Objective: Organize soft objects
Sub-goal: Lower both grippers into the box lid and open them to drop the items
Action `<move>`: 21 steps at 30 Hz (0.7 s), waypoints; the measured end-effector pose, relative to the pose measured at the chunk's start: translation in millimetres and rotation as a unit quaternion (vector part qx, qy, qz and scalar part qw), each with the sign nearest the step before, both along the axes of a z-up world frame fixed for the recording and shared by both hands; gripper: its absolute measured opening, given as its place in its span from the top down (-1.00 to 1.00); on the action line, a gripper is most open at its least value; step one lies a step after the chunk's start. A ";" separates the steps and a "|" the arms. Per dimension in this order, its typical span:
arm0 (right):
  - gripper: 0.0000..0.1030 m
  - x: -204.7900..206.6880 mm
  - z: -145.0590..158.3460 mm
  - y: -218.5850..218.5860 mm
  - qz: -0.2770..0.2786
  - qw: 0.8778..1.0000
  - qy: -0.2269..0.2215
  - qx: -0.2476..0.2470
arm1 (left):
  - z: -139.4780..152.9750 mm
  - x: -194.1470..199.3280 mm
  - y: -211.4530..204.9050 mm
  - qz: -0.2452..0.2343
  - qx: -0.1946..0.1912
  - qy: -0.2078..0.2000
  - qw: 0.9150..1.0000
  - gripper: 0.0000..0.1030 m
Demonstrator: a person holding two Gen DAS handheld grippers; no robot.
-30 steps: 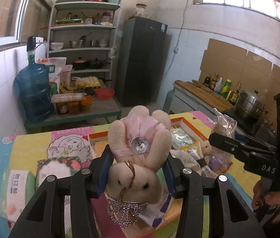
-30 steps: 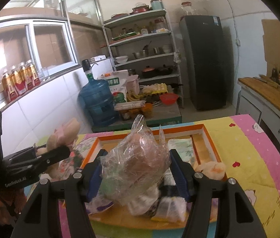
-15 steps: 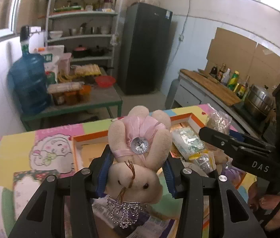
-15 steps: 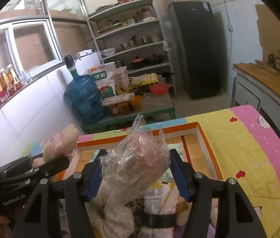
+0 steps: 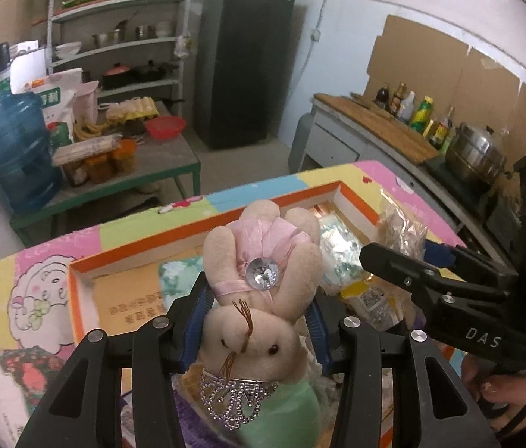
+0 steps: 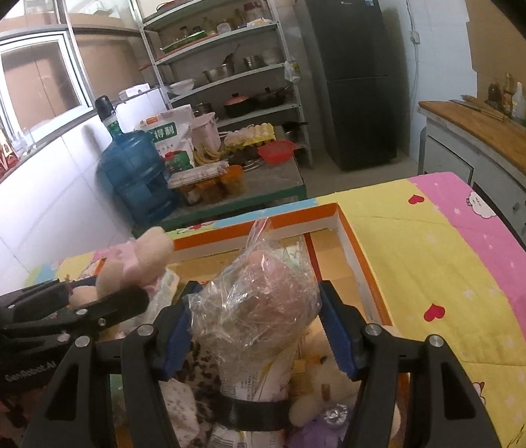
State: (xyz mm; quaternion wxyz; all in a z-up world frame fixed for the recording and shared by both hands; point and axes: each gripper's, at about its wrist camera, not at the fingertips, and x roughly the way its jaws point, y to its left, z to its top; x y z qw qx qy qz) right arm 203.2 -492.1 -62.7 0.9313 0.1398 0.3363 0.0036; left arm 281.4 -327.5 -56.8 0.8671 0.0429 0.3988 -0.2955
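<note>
My left gripper point(image 5: 259, 310) is shut on a beige plush bunny point(image 5: 259, 298) with a pink bow and a gem, held above the orange-rimmed box point(image 5: 143, 252). My right gripper point(image 6: 255, 317) is shut on a soft toy wrapped in a clear plastic bag point(image 6: 259, 298), held above the same box point(image 6: 356, 254). The right gripper shows in the left wrist view point(image 5: 404, 272); the left gripper with the bunny point(image 6: 132, 265) shows in the right wrist view point(image 6: 87, 306). Soft packets and plush toys point(image 6: 322, 388) lie in the box below.
The box sits on a table with a bright cartoon cloth point(image 6: 449, 261). Tissue packs point(image 5: 5, 384) lie on the cloth left of the box. Beyond the table stand a low bench with a blue water jug point(image 5: 13, 149), shelves, a dark fridge point(image 5: 244, 56) and a counter point(image 5: 382, 123).
Both grippers have moved forward and down over the box with their toys still held. The box now fills more of both views.
</note>
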 end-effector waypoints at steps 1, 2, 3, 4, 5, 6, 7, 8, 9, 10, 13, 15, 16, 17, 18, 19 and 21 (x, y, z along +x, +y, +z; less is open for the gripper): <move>-0.22 -0.3 -0.7 0.8 0.000 1.000 0.000 -0.002 | -2.5 0.1 -2.3 -0.003 0.002 0.002 1.000 0.05; -0.22 0.0 -2.0 0.7 0.000 1.000 0.002 -0.003 | -4.8 -0.4 -3.9 -0.004 0.004 0.004 1.000 0.05; -0.22 0.1 -3.5 0.5 0.000 1.000 0.002 -0.005 | -7.2 0.1 -5.8 -0.006 0.006 0.006 1.000 0.05; -0.22 0.6 -5.6 0.3 0.000 1.000 0.004 -0.005 | -8.8 0.9 -6.3 -0.008 0.007 0.008 1.000 0.05; -0.22 1.0 -6.7 0.4 0.001 1.000 0.005 -0.005 | -10.9 1.4 -7.7 -0.009 0.009 0.010 1.000 0.05; -0.22 1.6 -8.0 0.5 0.001 1.000 0.006 -0.006 | -12.8 1.6 -8.8 -0.010 0.010 0.012 1.000 0.05; -0.22 2.2 -8.7 0.6 0.000 1.000 0.007 -0.007 | -14.6 2.2 -9.6 -0.011 0.010 0.014 1.000 0.05; -0.22 2.1 -9.2 0.9 0.001 1.000 0.007 -0.008 | -16.3 2.6 -9.9 -0.011 0.010 0.015 1.000 0.05; -0.22 2.8 -9.1 1.0 0.001 1.000 0.006 -0.010 | -17.8 2.4 -9.3 -0.011 0.011 0.016 1.000 0.05; -0.22 2.9 -9.2 1.4 0.002 1.000 0.006 -0.012 | -19.1 2.5 -9.8 -0.010 0.011 0.016 1.000 0.05; -0.25 4.1 -9.6 2.4 0.002 1.000 0.005 -0.013 | -20.7 2.5 -10.4 -0.012 0.014 0.014 1.000 0.04; -0.26 4.3 -9.1 2.8 0.003 1.000 0.003 -0.013 | -21.4 2.0 -11.2 -0.014 0.013 0.013 1.000 0.04; -0.27 4.3 -9.1 3.1 0.002 1.000 0.001 -0.013 | -21.7 1.4 -12.1 -0.014 0.013 0.013 1.000 0.01; -0.27 4.1 -9.3 3.2 0.002 1.000 0.000 -0.013 | -22.5 1.6 -11.5 -0.014 0.010 0.015 1.000 -0.02; -0.28 3.9 -9.6 3.4 0.002 1.000 -0.001 -0.013 | -23.4 1.8 -10.8 -0.013 0.007 0.017 1.000 -0.03; -0.29 3.9 -9.7 3.9 0.002 1.000 -0.002 -0.013 | -23.8 1.9 -10.1 -0.012 0.004 0.019 1.000 -0.03; -0.30 3.8 -10.1 3.4 0.002 1.000 -0.002 -0.012 | -23.5 1.3 -8.9 -0.012 0.001 0.020 1.000 -0.04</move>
